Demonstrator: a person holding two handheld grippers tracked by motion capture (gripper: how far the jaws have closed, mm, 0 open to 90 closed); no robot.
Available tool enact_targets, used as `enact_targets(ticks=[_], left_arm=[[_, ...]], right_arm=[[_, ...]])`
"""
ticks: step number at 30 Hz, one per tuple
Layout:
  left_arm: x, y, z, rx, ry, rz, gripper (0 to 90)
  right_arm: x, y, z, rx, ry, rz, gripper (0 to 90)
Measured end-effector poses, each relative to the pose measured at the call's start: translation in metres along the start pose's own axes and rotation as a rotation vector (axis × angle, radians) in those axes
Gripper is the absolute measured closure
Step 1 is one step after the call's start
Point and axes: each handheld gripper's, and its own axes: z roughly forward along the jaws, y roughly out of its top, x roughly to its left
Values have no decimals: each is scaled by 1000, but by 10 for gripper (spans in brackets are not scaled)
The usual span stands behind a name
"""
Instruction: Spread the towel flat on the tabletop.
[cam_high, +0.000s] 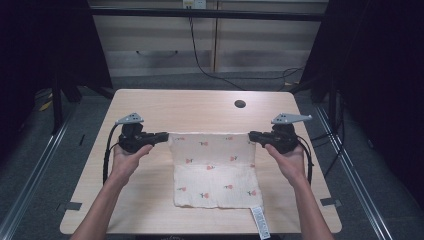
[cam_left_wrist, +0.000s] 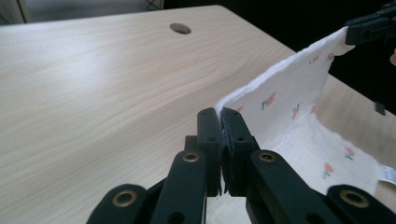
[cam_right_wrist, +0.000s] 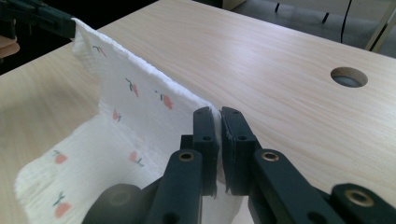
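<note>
The left gripper (cam_left_wrist: 220, 122) has its jaws pressed together on one upper corner of a white cloth (cam_high: 214, 167), the thin edge of the fabric pinched between the two black pads. The right gripper (cam_right_wrist: 218, 122) pinches the opposite upper corner in the same way, its jaws closed on the folded edge. In the high view the left gripper (cam_high: 162, 136) and the right gripper (cam_high: 253, 135) face each other across the cloth, each held in a hand, with the left hand (cam_high: 131, 155) and the right hand (cam_high: 289, 156) coming in from the near side. Between the two grips the far edge of the cloth is lifted off the bench (cam_high: 200, 107) and stretched fairly straight, while the near part lies flat on the surface, so the fabric bends in a soft crease across its middle. The cloth (cam_left_wrist: 299, 100) is roughly square, with a crinkled, gauze-like weave and small scattered red flower prints, and a white label (cam_high: 261, 222) hangs from its near right corner over the bench's front edge. The bench is pale wood-grain laminate with rounded corners and a round cable hole (cam_high: 240, 104) near its far right side. Beyond it are a grey floor, light cabinet fronts (cam_high: 165, 40) and a black cable (cam_high: 200, 60) trailing down.
</note>
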Motion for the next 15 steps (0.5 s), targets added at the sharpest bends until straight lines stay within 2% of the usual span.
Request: enact_targets(ticks=[2, 3, 4, 5, 7, 8, 9, 10, 11, 12, 15], left_arm=[[4, 0, 5, 8, 4, -5, 873], [11, 0, 15, 21, 12, -14, 868], [11, 0, 15, 21, 12, -14, 859], [18, 2, 24, 44, 10, -35, 851], [24, 5, 30, 73, 62, -34, 799], [27, 6, 30, 68, 64, -66, 744], [27, 6, 30, 68, 64, -66, 725], [30, 7, 27, 42, 73, -72, 712], [30, 7, 27, 42, 73, -72, 670], [31, 7, 22, 29, 80, -78, 640], [31, 5, 16, 23, 78, -75, 629]], right_arm=[[-10, -1, 10, 14, -9, 22, 837], [-16, -2, 15, 19, -14, 27, 833], [-21, -3, 20, 22, -23, 41, 822], [-26, -3, 24, 26, -35, 52, 822], [-35, -4, 30, 28, -40, 75, 814], [-40, -4, 32, 25, -58, 86, 778], [-43, -4, 32, 25, -72, 103, 777], [-46, -5, 31, 11, -66, 115, 781], [-46, -5, 31, 11, -66, 115, 781], [-47, -6, 27, -17, -47, 130, 780], [-41, -5, 21, -4, -48, 105, 752]])
